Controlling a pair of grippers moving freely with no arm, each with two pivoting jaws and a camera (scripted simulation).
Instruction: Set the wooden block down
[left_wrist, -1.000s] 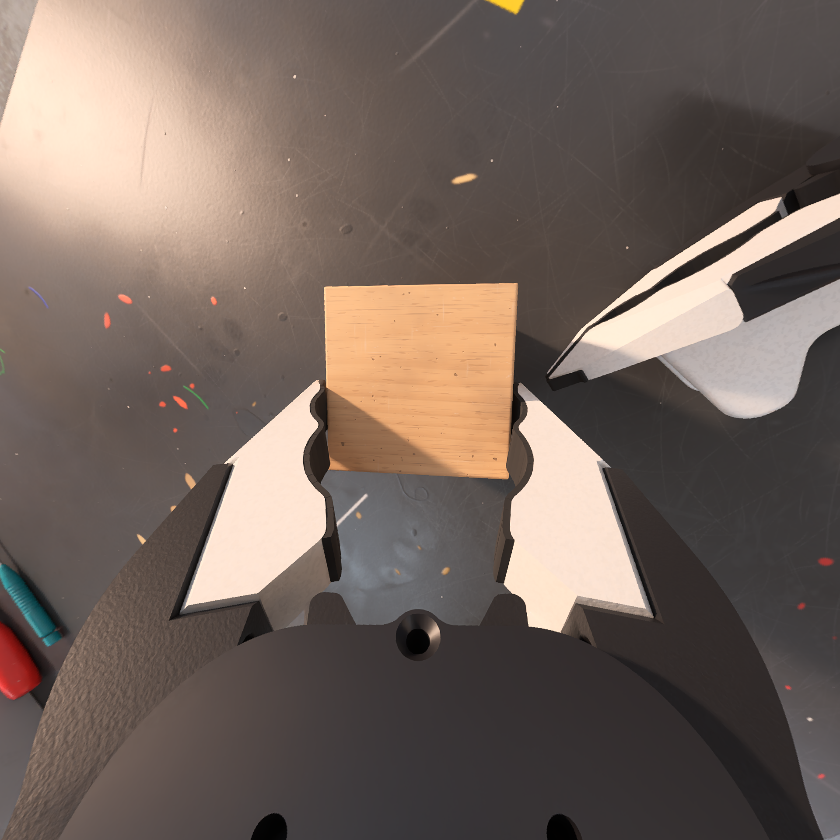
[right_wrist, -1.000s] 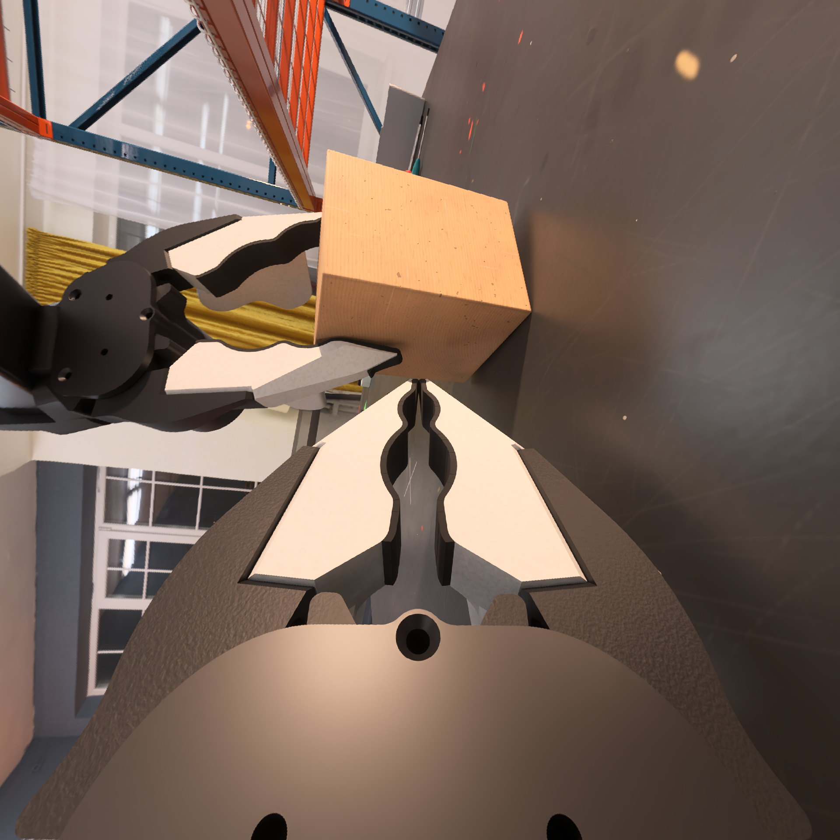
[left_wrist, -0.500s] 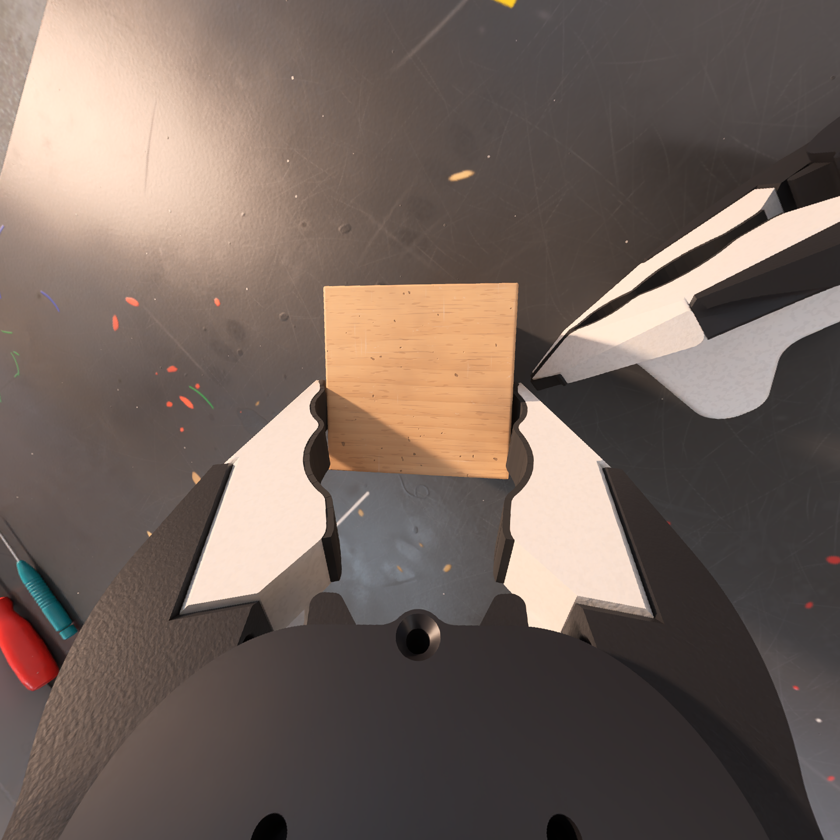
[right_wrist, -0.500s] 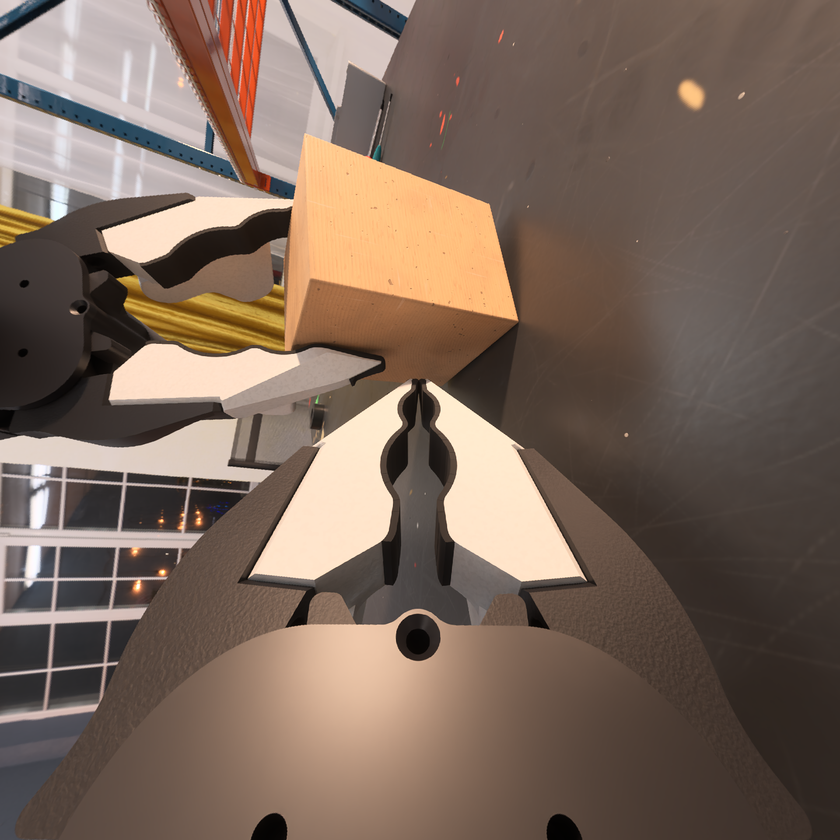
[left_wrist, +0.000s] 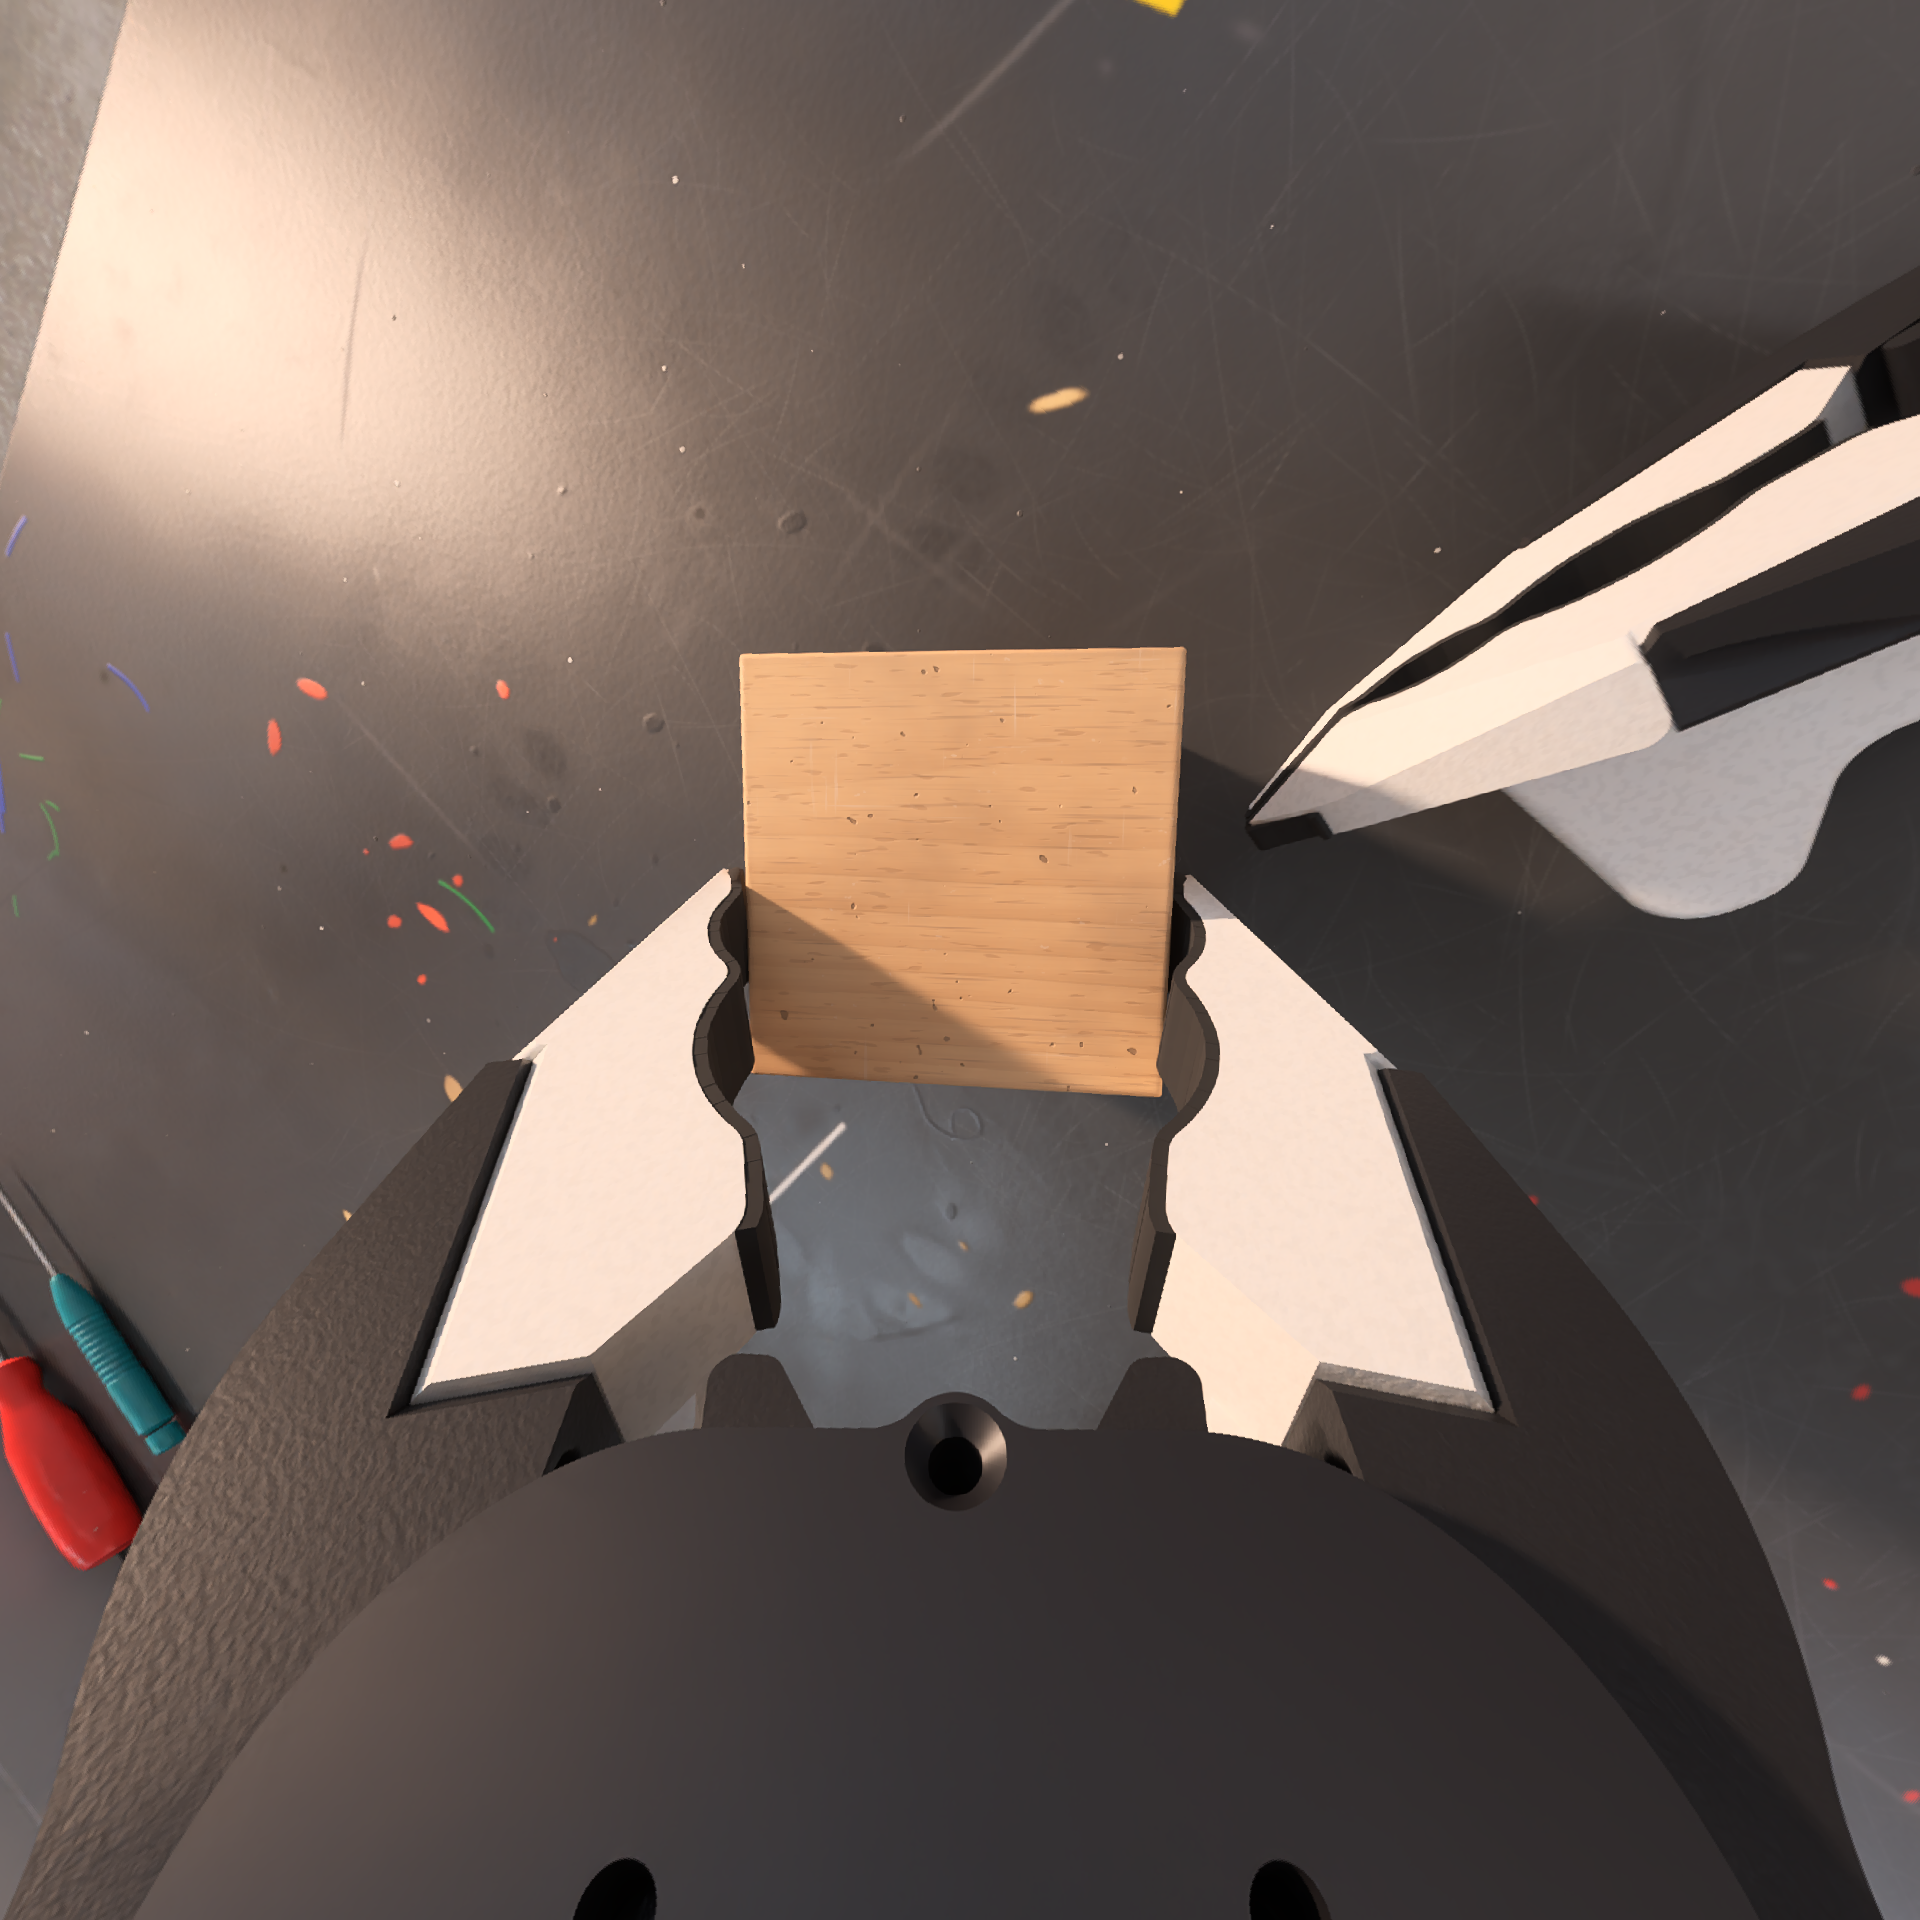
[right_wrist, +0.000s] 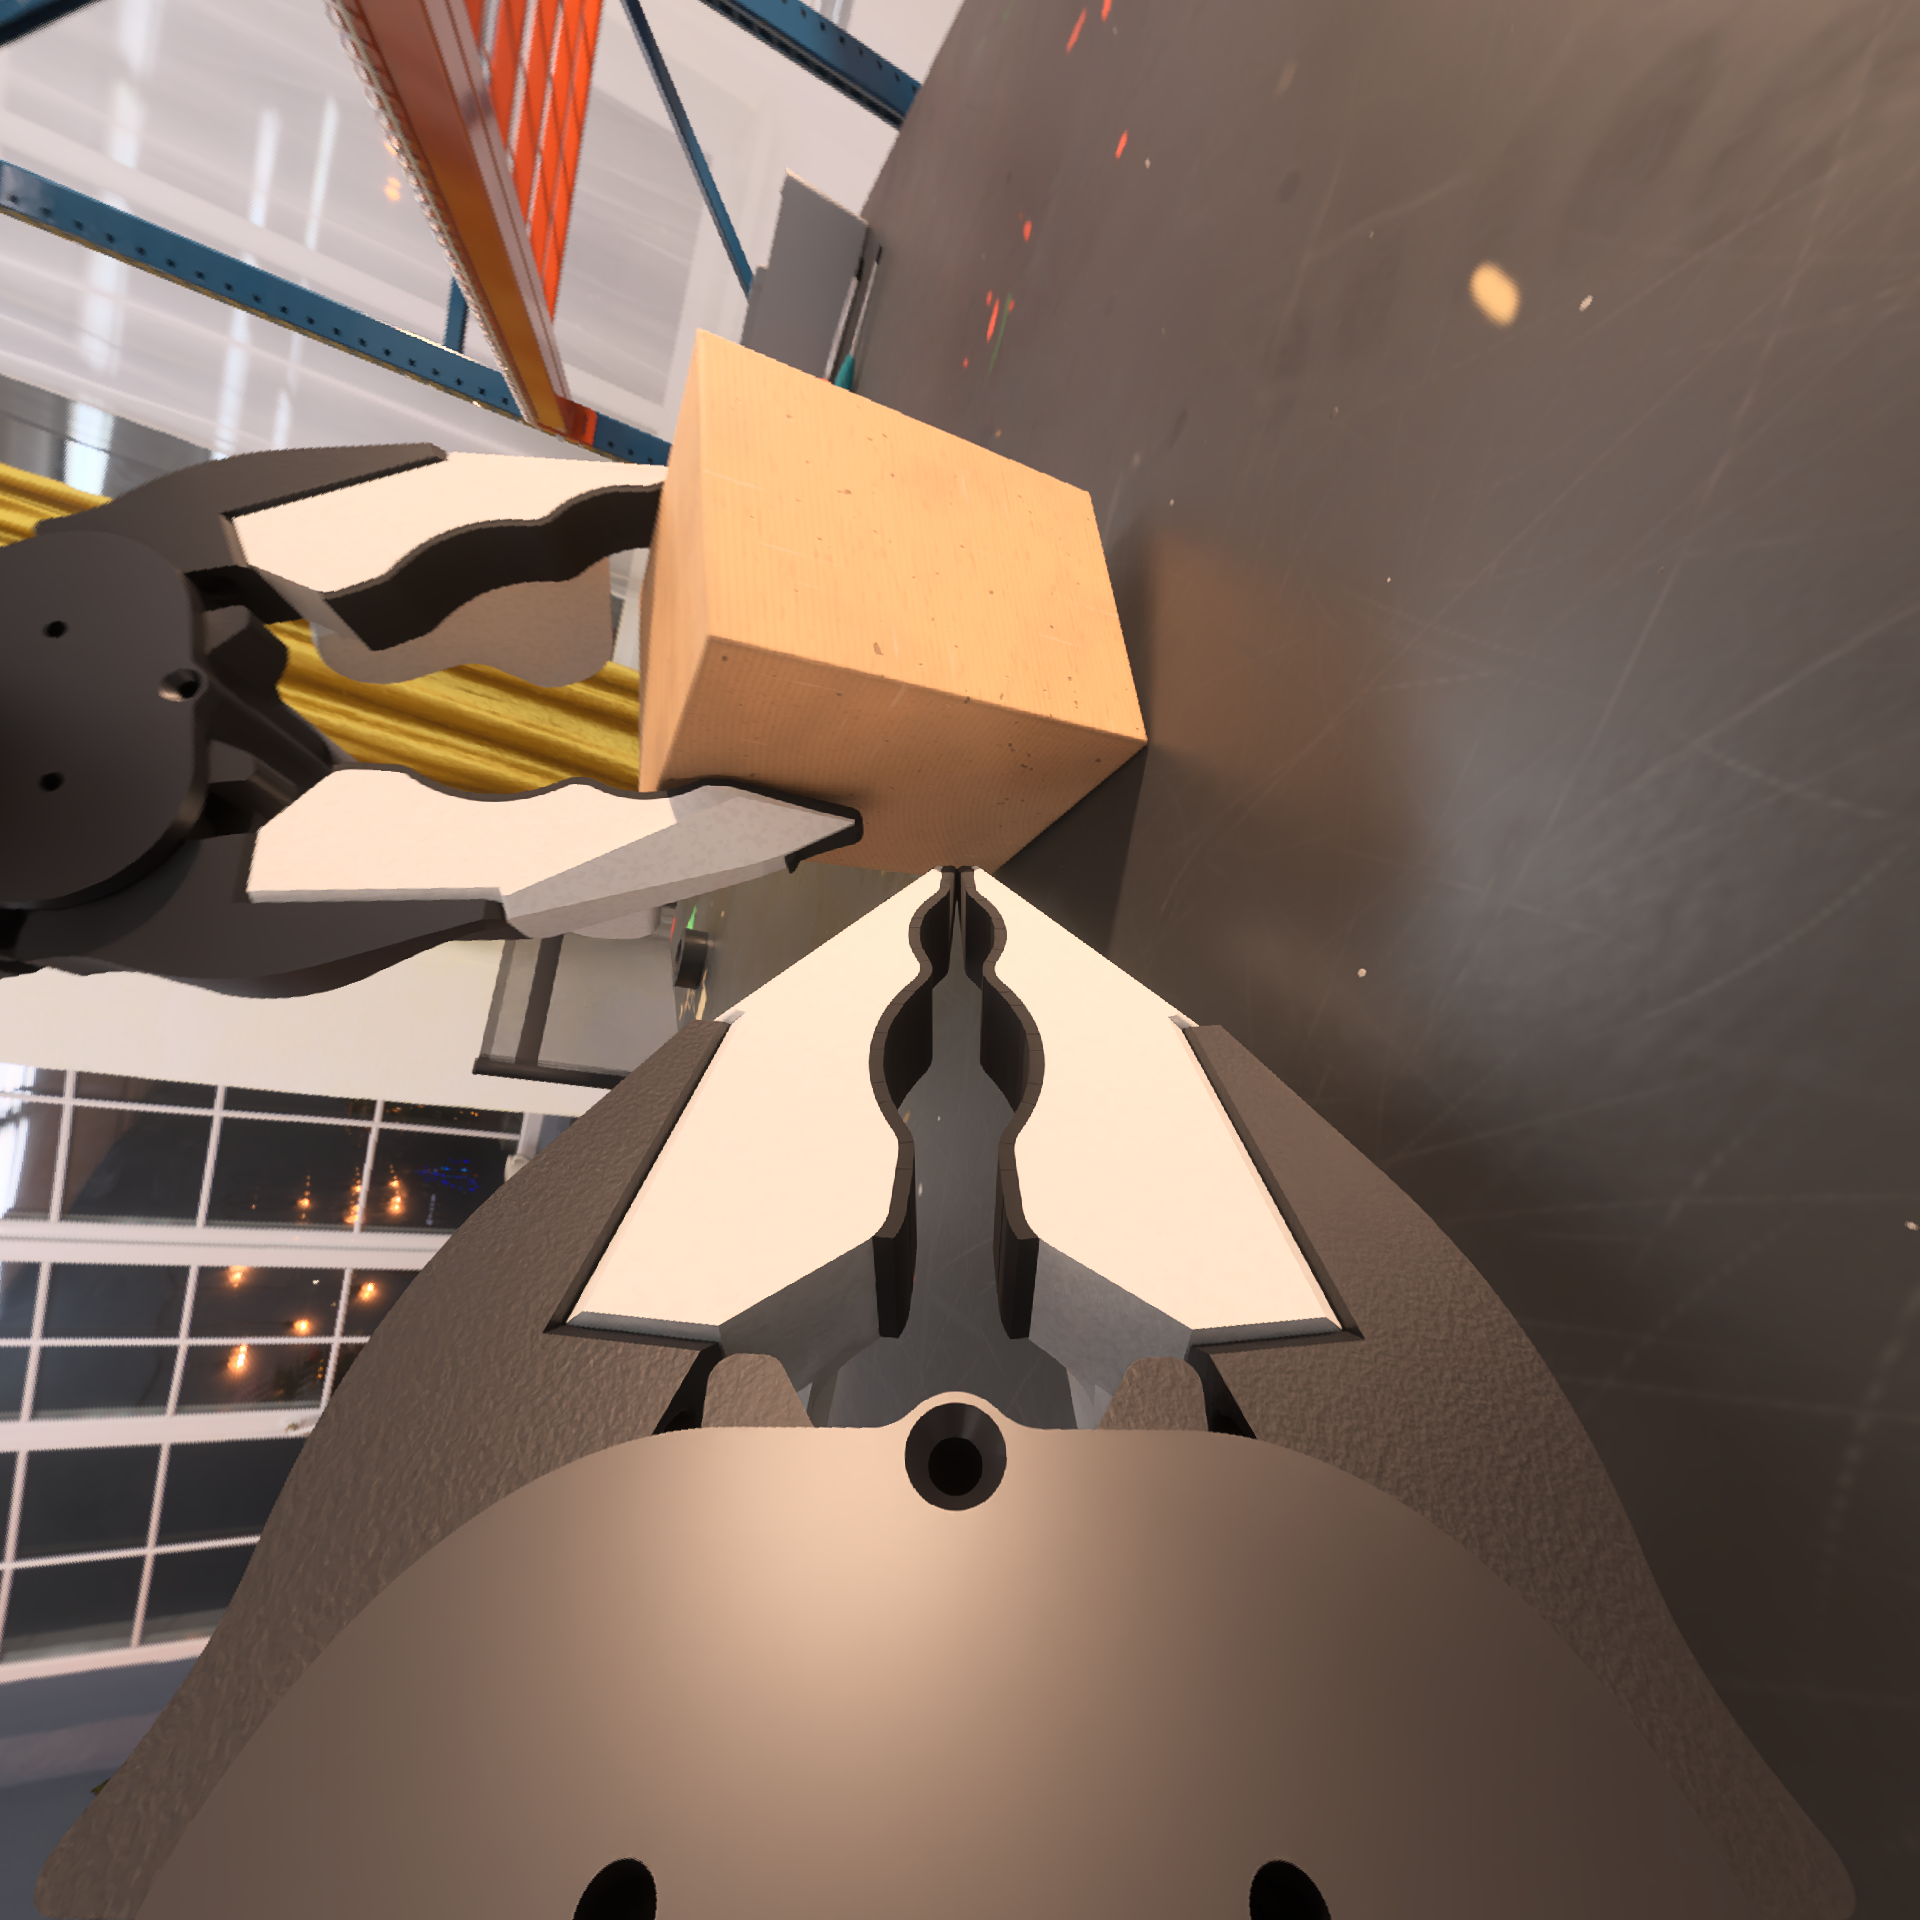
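A pale wooden block (left_wrist: 961, 862) is held between the fingers of my left gripper (left_wrist: 961, 883), which is shut on its two sides over the dark scratched table (left_wrist: 520, 364). In the right wrist view the block (right_wrist: 894, 623) shows as a cube whose far face is at the tabletop (right_wrist: 1507, 727); I cannot tell if a gap is left. The left gripper (right_wrist: 748, 665) comes in from the left there. My right gripper (right_wrist: 954, 873) is shut and empty, its tips just beside the block's lower corner. It also shows in the left wrist view (left_wrist: 1283, 821), to the right of the block and apart from it.
A red-handled tool (left_wrist: 52, 1475) and a teal-handled screwdriver (left_wrist: 114, 1361) lie at the table's left edge. Paint specks dot the table. Beyond the table edge stand orange and blue shelving racks (right_wrist: 499, 208), a grey panel (right_wrist: 821, 270) and windows (right_wrist: 208, 1299).
The block stays gripped in the left gripper. The tools at the left have slid up in the view. The right gripper has shifted only slightly and stays shut.
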